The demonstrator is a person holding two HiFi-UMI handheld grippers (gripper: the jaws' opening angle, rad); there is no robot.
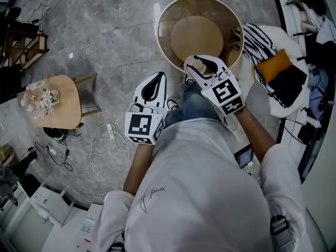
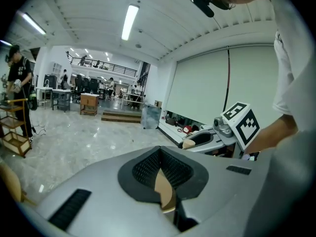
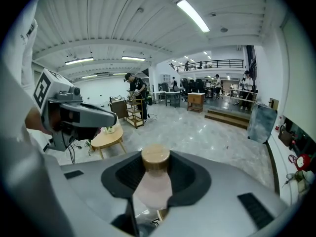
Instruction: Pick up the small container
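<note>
Above round table point(image 1: 159, 35) near rim — right claw point(image 1: 202, 65) clamped on small container point(image 3: 156, 179); left claw point(image 1: 156, 81) pressed together, empty, over open floor point(image 1: 105, 35).

The right tongs point(image 3: 156, 176) hide the small container's point(image 3: 155, 158) lower part.

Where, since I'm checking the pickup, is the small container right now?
The small container is gripped between the jaws of the right gripper, at the head view's right, over the near rim of the round wooden table.
</note>
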